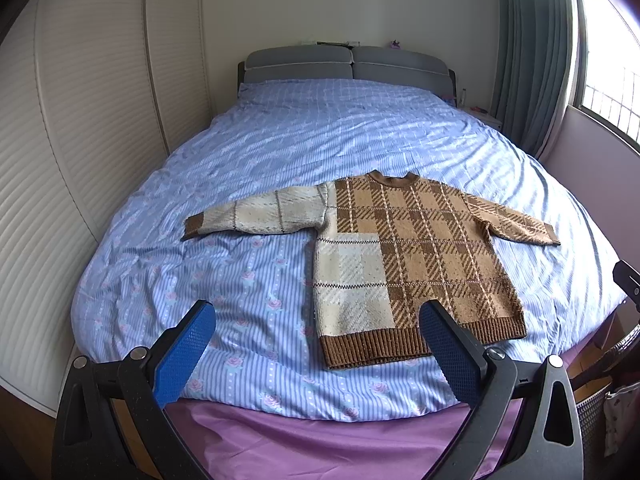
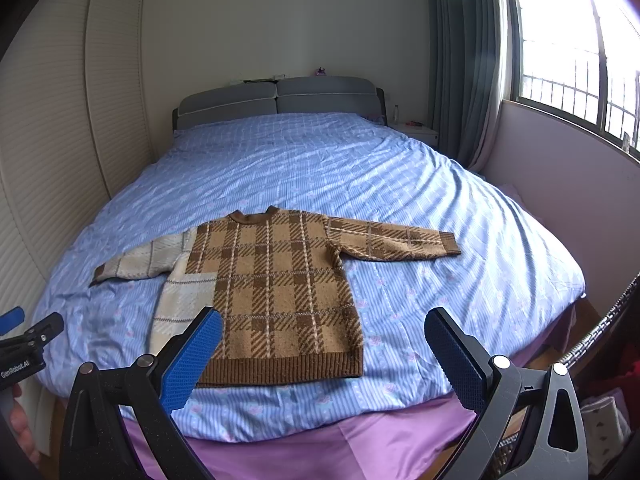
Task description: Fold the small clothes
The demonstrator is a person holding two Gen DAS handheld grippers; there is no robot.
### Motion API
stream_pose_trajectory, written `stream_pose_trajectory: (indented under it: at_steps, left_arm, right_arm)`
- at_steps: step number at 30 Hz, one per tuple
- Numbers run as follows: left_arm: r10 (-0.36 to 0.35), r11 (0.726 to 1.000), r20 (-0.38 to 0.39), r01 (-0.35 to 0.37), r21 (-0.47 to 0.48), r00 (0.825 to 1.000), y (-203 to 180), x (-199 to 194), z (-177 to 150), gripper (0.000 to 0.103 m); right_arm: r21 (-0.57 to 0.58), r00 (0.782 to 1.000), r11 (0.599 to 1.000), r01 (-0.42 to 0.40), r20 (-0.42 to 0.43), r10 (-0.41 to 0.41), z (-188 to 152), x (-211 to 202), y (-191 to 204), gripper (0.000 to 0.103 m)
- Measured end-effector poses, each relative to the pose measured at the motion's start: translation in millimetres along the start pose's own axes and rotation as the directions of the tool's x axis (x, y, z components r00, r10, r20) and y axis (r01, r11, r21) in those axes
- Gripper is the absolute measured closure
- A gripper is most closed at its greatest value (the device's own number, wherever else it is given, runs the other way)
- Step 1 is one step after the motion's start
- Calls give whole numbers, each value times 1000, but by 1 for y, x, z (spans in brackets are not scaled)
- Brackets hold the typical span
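I see the plaid sweater (image 1: 404,264) flat on the blue quilt (image 1: 280,148), sleeves spread, hem near the foot edge of the bed, collar toward the grey headboard (image 1: 348,65). Lots of bare quilt beyond the collar & past both cuffs; purple sheet (image 1: 320,444) shows below the quilt edge. L gripper (image 1: 318,356) wide open, nothing held, above the foot edge. R gripper (image 2: 324,354) same: wide open, empty. R view alone shows the window (image 2: 568,52) wall plus the other gripper's tip at far left; L view shows more of the slatted wardrobe (image 1: 80,128) alongside the bed.
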State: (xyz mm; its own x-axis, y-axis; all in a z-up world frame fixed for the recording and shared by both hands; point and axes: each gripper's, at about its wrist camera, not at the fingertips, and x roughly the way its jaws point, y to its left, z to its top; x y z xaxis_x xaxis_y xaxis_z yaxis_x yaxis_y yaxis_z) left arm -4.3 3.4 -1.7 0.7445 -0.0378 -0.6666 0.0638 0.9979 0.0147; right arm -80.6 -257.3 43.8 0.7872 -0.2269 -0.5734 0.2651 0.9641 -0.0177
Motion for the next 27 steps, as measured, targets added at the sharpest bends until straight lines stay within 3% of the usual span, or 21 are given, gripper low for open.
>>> stream_pose_trajectory:
  at_steps: [27]
  left_arm:
    - [1, 1000, -4, -1, -5, 1000, 2, 2, 1, 0]
  right_arm:
    - [5, 1000, 1000, 4, 2, -4, 1, 1, -1, 1]
